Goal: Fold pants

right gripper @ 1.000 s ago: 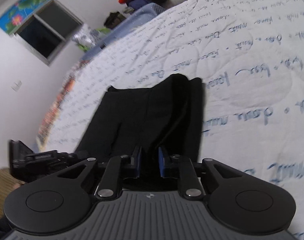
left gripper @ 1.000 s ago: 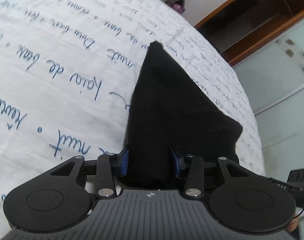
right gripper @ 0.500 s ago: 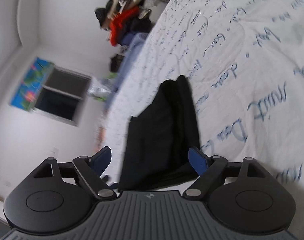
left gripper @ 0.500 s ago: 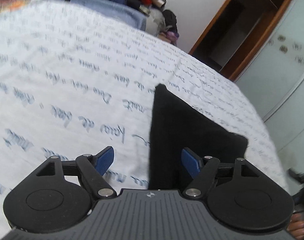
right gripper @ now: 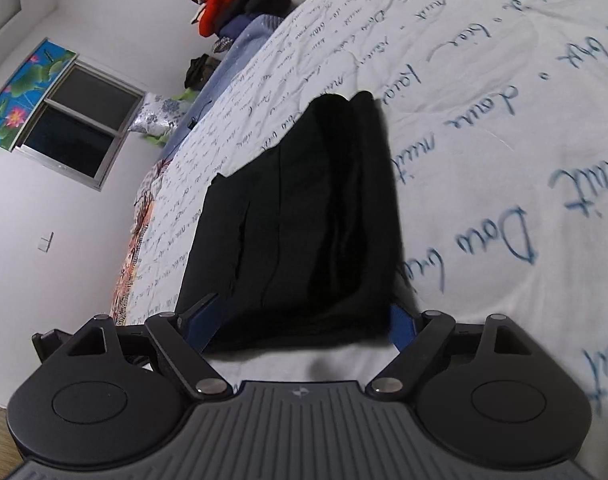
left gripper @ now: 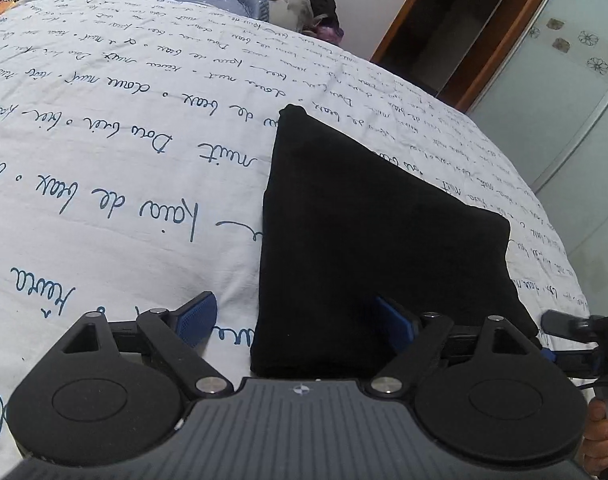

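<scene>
Pants (left gripper: pixel 367 232), black and folded into a compact stack, lay on the bed (left gripper: pixel 104 168) just ahead of both claws. The left claw (left gripper: pixel 300 320) and right claw (right gripper: pixel 304 320) stood spread, pinching nothing, having apparently released the finished fold.

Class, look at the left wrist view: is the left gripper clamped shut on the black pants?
No. The left gripper stands open, its blue fingers spread wide and pressing nothing, while the folded black pants lie flat on the bed sheet.
</scene>
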`<action>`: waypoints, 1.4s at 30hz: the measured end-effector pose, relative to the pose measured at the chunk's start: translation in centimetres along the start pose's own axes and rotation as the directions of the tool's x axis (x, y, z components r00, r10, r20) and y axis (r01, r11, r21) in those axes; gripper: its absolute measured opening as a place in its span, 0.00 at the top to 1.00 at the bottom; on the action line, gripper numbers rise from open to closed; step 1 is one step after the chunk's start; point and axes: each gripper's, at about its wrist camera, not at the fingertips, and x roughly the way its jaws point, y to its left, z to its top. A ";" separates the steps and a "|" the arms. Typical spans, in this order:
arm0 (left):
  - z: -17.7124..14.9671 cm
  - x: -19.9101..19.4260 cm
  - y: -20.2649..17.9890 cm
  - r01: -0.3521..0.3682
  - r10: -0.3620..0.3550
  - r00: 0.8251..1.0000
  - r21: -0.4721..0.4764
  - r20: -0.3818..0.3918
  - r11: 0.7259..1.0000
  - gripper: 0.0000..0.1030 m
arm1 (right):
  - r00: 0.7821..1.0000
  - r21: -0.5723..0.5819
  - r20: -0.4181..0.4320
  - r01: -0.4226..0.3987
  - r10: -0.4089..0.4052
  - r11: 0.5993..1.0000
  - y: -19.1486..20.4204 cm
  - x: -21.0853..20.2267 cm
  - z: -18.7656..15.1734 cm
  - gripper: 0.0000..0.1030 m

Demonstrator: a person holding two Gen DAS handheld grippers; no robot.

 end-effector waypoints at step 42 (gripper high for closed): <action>11.6 11.1 -1.3 -0.038 0.035 0.999 0.081 0.040 0.996 0.75 | 0.989 -0.170 0.030 0.150 -0.147 0.974 0.6 3.9 8.9 0.71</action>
